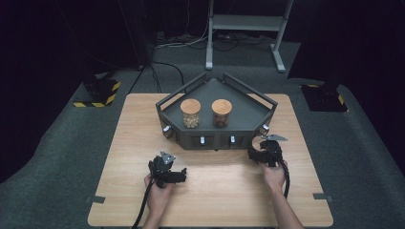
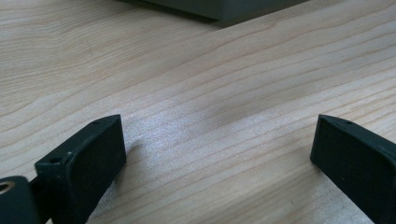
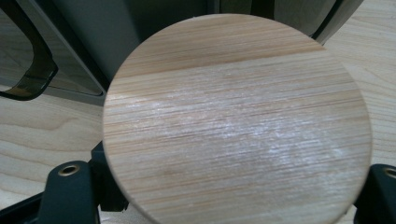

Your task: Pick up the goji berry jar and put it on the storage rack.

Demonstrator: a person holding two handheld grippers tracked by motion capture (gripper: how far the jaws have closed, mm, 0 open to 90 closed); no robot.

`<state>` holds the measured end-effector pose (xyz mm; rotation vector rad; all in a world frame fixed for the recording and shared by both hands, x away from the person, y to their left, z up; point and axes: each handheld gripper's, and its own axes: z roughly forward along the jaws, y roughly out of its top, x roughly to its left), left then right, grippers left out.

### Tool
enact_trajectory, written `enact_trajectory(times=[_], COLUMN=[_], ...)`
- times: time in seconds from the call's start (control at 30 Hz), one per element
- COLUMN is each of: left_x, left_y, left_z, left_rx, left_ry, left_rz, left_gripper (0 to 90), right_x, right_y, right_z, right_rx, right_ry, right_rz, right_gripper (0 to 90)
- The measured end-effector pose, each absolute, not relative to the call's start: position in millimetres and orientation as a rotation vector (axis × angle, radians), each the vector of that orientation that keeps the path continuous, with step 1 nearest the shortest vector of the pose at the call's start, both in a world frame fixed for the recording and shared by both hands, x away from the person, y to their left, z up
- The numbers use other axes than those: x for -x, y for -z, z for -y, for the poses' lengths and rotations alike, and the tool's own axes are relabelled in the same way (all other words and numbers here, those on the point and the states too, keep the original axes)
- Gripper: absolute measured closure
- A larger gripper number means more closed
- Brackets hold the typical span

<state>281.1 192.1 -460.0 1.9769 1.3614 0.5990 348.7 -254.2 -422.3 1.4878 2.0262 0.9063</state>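
The right gripper [image 1: 261, 149] is held at about four o'clock on the table, just in front of the right front corner of the dark tray [image 1: 248, 117]. In the right gripper view its jaws are seen on either side of a round wooden lid [image 3: 236, 121], closed against the lid's edge so that the lid is gripped between them. The lid's flat grained face is turned toward that camera, and the tray's grey wall and a dark handle loop [image 3: 32, 70] are seen behind it at twelve and ten o'clock.

The left gripper [image 1: 172, 174] is held at about seven o'clock on the table [image 1: 133, 143], low over the bare wood and well apart from the right one. In the left gripper view its jaws are spread wide, with nothing but wood grain between them, and a corner of the tray is seen at twelve o'clock.

The tray is set at the twelve o'clock side of the table. Two glass jars are stood inside it, side by side: the left jar [image 1: 190, 113] with pale contents, the right jar [image 1: 221, 113] with darker contents. Each is topped by a wooden lid. Small knobs [image 1: 202, 140] are seen along the tray's front face.
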Motion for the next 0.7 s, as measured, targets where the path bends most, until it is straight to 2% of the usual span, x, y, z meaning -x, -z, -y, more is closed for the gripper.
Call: enact_trajectory(times=[0.7], left_x=[-281.1], left_y=[460.0], left_z=[-192.1], left_rx=[-1.977], left_ry=[-0.599], left_rz=[-1.361], left_gripper=[3.2], right_x=[-345.8], right_y=[422.3], right_z=[251.8], right_rx=[-1.45], right_ry=[-0.889], right_rz=[-2.027], right_gripper=[25.4])
